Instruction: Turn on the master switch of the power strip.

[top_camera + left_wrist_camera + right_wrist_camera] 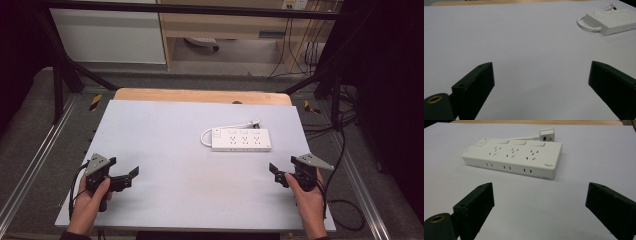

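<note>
A white power strip [241, 139] lies flat on the desk [165, 130], its plug [547, 133] apparently unplugged behind it. The left gripper [122, 172] and right gripper [277, 174] flank it nearer the person, both spread wide and empty.

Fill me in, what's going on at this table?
A person holds a claw in each hand at the near edge of the table. The left claw and right claw are both open and hold nothing. A white power strip lies untouched mid-table, its cord looped, plug behind it.
</note>
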`<control>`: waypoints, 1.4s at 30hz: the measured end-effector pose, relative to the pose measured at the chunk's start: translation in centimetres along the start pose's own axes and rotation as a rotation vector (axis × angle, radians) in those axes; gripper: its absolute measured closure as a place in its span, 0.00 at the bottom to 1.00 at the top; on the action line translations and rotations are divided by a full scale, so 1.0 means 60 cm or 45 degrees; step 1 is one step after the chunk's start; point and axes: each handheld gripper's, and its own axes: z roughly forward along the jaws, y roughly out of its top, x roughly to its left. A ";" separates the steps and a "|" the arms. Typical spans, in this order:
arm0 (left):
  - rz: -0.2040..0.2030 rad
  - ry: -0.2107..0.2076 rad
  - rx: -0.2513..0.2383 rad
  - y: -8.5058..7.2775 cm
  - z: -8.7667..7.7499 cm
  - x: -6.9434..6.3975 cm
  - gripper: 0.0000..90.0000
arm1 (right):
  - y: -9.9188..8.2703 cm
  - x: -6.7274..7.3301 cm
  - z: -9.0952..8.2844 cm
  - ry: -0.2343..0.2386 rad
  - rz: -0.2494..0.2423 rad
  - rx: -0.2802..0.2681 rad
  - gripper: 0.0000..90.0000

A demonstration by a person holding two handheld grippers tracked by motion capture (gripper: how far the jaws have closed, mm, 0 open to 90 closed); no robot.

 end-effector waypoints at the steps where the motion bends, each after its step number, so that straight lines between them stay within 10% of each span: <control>1: 0.005 -0.001 0.000 0.000 0.000 0.000 0.07 | -0.001 -0.001 0.001 0.000 0.003 0.006 0.10; 42: 0.003 -0.010 -0.008 0.001 0.002 -0.001 0.07 | 0.055 0.033 0.012 0.127 -0.009 -0.137 0.13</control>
